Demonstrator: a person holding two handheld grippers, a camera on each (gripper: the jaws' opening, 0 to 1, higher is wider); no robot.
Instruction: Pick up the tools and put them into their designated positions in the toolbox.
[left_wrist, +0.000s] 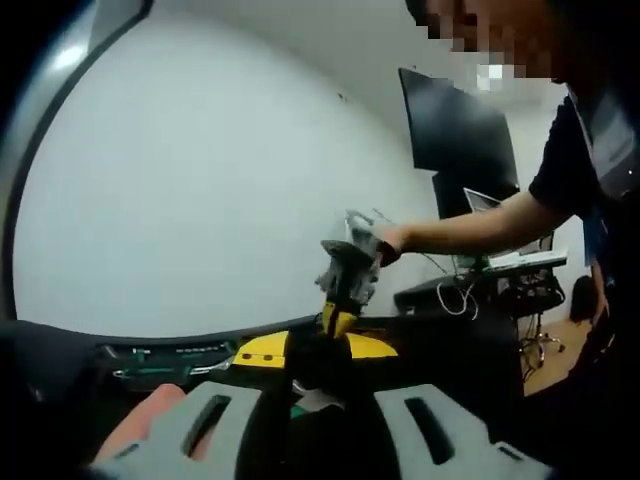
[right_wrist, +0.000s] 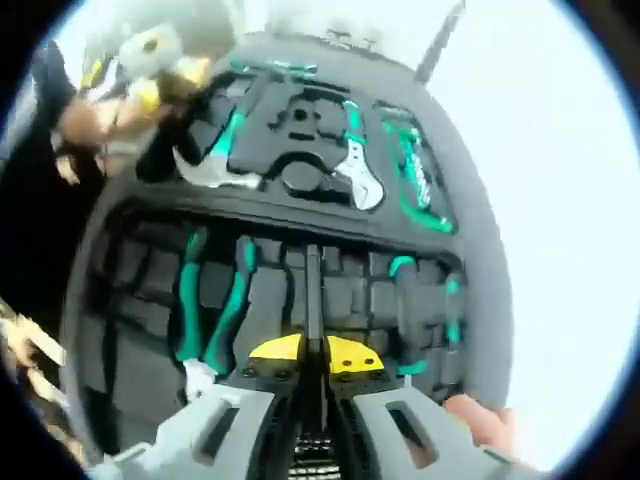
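An open black toolbox (right_wrist: 480, 300) lies ahead in the right gripper view, with foam slots. Teal-handled pliers (right_wrist: 205, 305) lie in its lower half. A wrench (right_wrist: 362, 170) and more teal-gripped tools (right_wrist: 415, 175) lie in its upper half. My right gripper (right_wrist: 314, 352) is shut on a thin dark rod-like tool (right_wrist: 315, 285) over the lower slots. A hand holds that gripper (left_wrist: 337, 322) pointing down in the left gripper view. My left gripper (left_wrist: 315, 348) has its yellow pads apart with a dark shape between them. The left gripper (right_wrist: 150, 80) is blurred at the box's far corner.
A white table top (left_wrist: 200, 200) spreads under the toolbox, whose edge (left_wrist: 160, 360) carries teal tools. A person stands to the right, one arm (left_wrist: 470, 225) reaching in. Behind are a dark monitor (left_wrist: 455, 130), a desk with cables (left_wrist: 460, 290) and a chair (left_wrist: 540, 345).
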